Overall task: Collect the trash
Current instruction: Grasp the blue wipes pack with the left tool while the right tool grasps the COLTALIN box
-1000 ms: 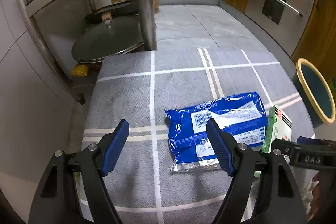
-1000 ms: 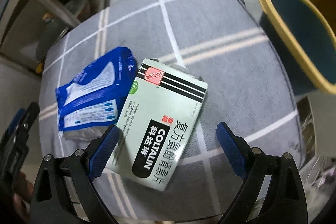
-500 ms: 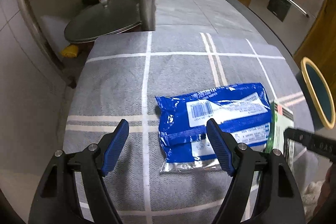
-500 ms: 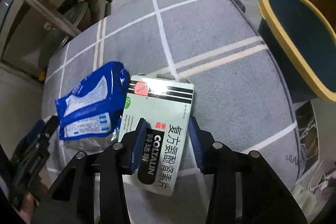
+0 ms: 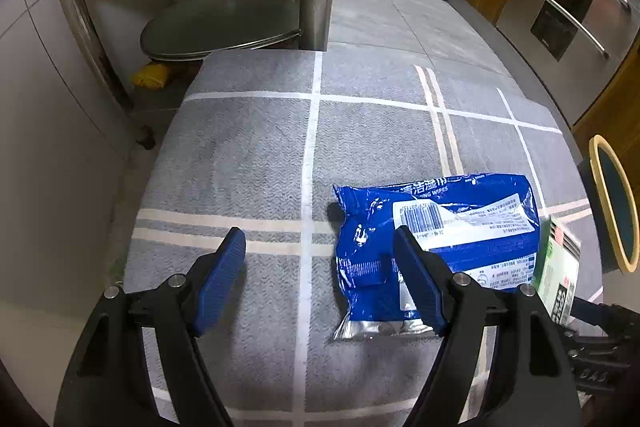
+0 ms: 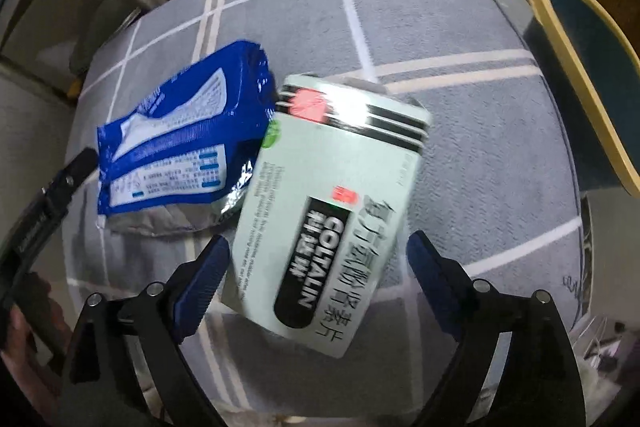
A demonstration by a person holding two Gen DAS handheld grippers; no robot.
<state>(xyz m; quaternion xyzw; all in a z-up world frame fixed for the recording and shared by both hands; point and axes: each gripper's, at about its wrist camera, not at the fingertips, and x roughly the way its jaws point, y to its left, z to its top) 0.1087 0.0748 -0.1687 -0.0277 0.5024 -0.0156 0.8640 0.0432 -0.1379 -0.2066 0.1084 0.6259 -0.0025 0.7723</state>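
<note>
Right gripper (image 6: 316, 267) spread again after a brief squeeze half a second ago, pale green medicine box (image 6: 332, 211) between the jaws at frame centre (blurred, apparently unpinched). Left gripper (image 5: 320, 279) open, empty; blue wipes pack (image 5: 436, 247) lower right. Re-grip likely needed before binning.
</note>
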